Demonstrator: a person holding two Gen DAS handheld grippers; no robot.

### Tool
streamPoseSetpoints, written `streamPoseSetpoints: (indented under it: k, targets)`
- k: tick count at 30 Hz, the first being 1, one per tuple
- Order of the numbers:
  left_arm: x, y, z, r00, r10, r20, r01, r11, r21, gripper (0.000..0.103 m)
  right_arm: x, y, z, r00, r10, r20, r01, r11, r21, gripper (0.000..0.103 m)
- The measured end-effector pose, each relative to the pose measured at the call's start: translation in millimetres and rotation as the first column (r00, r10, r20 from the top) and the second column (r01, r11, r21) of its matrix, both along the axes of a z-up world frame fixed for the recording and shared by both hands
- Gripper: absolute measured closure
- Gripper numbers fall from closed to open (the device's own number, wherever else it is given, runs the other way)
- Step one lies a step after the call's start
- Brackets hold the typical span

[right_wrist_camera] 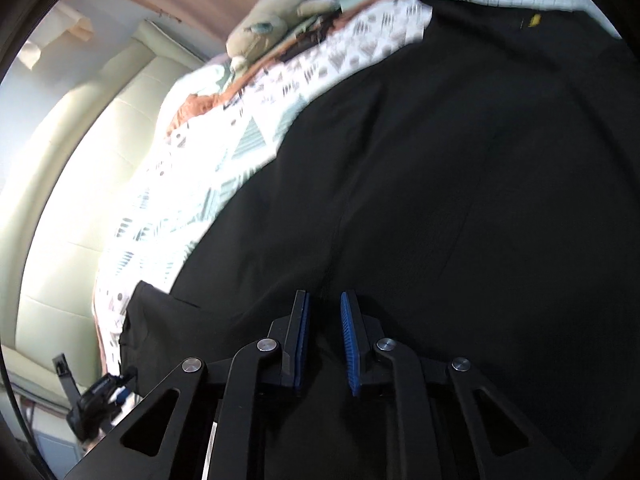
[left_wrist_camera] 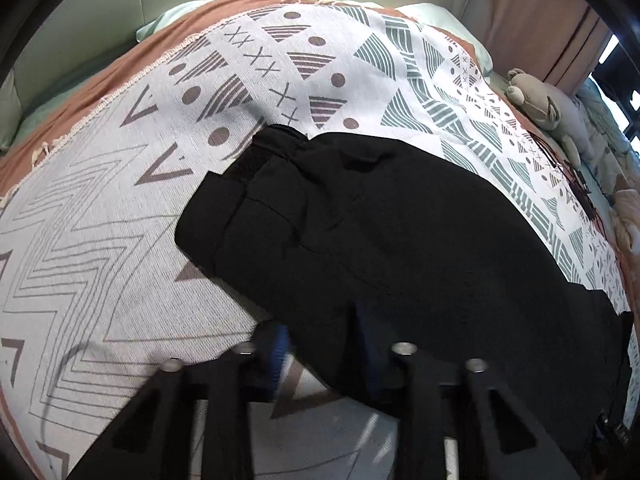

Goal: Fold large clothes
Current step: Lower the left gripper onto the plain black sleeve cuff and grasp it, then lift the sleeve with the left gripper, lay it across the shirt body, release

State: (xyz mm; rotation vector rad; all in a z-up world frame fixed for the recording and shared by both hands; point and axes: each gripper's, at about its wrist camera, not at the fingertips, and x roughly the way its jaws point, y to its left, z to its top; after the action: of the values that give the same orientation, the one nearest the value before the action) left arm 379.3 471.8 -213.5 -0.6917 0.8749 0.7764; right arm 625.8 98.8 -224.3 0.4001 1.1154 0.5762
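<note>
Garment: black trousers [left_wrist_camera: 400,232] lie across the patterned blanket [left_wrist_camera: 100,240] on the bed, waistband end toward the headboard [left_wrist_camera: 100,12], the rest running to the right edge, so I judge them laid out flat for a fold
Left gripper [left_wrist_camera: 320,340]: I hold it low at the near edge of the bed, fingers [left_wrist_camera: 280,344] spread to either side of the trousers' near hem; one blue pad shows on bare blanket, the other is half hidden by cloth, and nothing is pinched
Right gripper [right_wrist_camera: 324,340]: I hover it directly over the dark fabric, tilted, fingers [right_wrist_camera: 349,340] parted a little with cloth visible in the gap; whether they touch it I cannot tell
Why placed so: as I read it, both tools sit along one long edge to lift it together
Surroundings: a soft toy [left_wrist_camera: 548,100] rests by the far right edge, well apart from the fold
Stage: fold seemingly not yet begun; next move needs both grips closed on the same edge
</note>
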Motion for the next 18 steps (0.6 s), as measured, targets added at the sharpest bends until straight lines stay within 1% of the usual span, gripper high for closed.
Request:
streamPoseSetpoints:
  k: [1,2,3,5,7,9,11,12,13,14,15,16,18]
  targets:
    - [0.2,1.4,2.7,1.000,-0.001,0.017,0.001,1.000,-0.005,0.097,-0.2,3.5,-7.5,1.000,0.008,-0.020,-0.008,1.000,0.004,0.086]
    - [-1.2,1.6,8.5,0.999,-0.006,0.047,0.006,1.000,-0.001,0.098,-0.8,4.5,-11.5,1.000,0.009,-0.012,-0.008,1.000,0.021,0.086]
    - [-2.9,-0.6,18.5,0.997,-0.017,0.077,0.015,1.000,0.020,0.100,-1.3,4.1,-11.0,1.000,0.010,-0.006,-0.010,1.000,0.029,0.086]
    - [-5.3,-8.8,43.1,0.990,-0.051,0.128,0.042,0.997,0.072,0.101,-0.1,0.6,-7.6,0.999,0.023,-0.037,-0.021,0.998,0.052,0.086]
    - [-7.9,-17.9,71.0,0.981,-0.076,0.176,0.059,0.993,0.105,0.101,-2.1,-6.6,-0.1,0.999,0.020,-0.039,-0.017,0.997,0.074,0.086]
    - [-8.2,-28.2,99.8,0.971,-0.097,0.219,0.069,0.989,0.131,0.102,-5.6,-16.2,12.0,1.000,0.005,-0.028,-0.003,0.998,0.064,0.086]
    - [-4.5,-42.4,129.8,0.957,-0.134,0.259,0.093,0.982,0.163,0.102,-12.3,-27.3,25.2,1.000,-0.007,-0.021,0.008,0.997,0.078,0.086]
    - [-3.6,-51.5,146.0,0.949,-0.154,0.276,0.105,0.978,0.182,0.102,-15.9,-32.7,31.8,1.000,-0.012,-0.015,0.013,0.996,0.083,0.083]
    - [-0.6,-62.1,162.6,0.942,-0.171,0.289,0.115,0.973,0.201,0.102,-21.7,-40.6,39.5,1.000,-0.021,-0.006,0.021,0.996,0.084,0.074]
    - [0.3,-72.4,179.2,0.933,-0.190,0.306,0.125,0.968,0.218,0.102,-26.4,-47.4,44.7,1.000,-0.029,-0.001,0.029,0.996,0.084,0.068]
    - [5.1,-82.5,193.1,0.921,-0.212,0.327,0.141,0.964,0.228,0.102,-33.6,-57.1,50.6,0.999,-0.046,0.006,0.045,0.995,0.089,0.059]
    - [7.6,-93.2,207.3,0.906,-0.238,0.350,0.161,0.958,0.236,0.102,-41.7,-67.9,56.4,0.997,-0.072,0.001,0.072,0.993,0.098,0.053]
    - [15.5,-117.5,232.8,0.881,-0.287,0.377,0.195,0.945,0.263,0.102,-51.9,-84.5,68.0,0.996,-0.093,-0.002,0.093,0.989,0.113,0.053]
